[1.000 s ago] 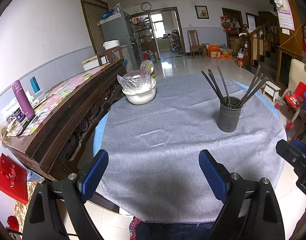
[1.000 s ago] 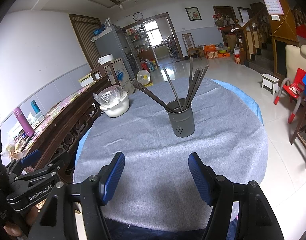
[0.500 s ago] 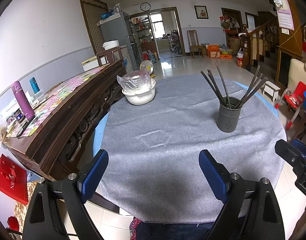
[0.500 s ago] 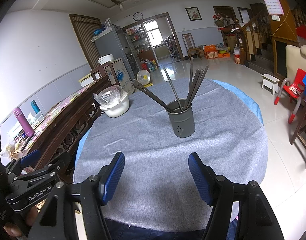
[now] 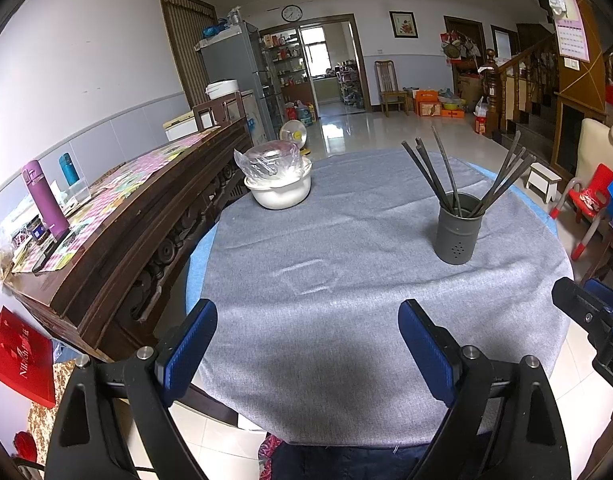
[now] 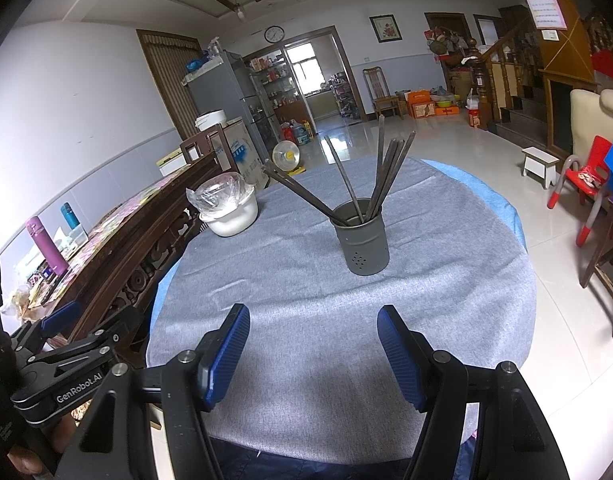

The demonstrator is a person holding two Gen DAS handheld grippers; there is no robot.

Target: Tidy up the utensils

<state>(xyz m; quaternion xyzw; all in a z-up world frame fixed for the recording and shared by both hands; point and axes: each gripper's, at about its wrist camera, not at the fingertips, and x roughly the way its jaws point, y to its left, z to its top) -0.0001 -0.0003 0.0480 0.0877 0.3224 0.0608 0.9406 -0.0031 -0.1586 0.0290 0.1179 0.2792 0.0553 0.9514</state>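
Hiding chopstick tips: holder | bowl contents blurred

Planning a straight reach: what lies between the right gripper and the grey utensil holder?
Only bare grey tablecloth lies between the open right gripper and the utensil holder, seen in the right wrist view.

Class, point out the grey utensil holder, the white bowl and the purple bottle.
grey utensil holder (image 6: 365,248): right wrist view, front wall above the holes.
white bowl (image 5: 280,196): left wrist view, outer side.
purple bottle (image 5: 46,202): left wrist view, middle of the body.
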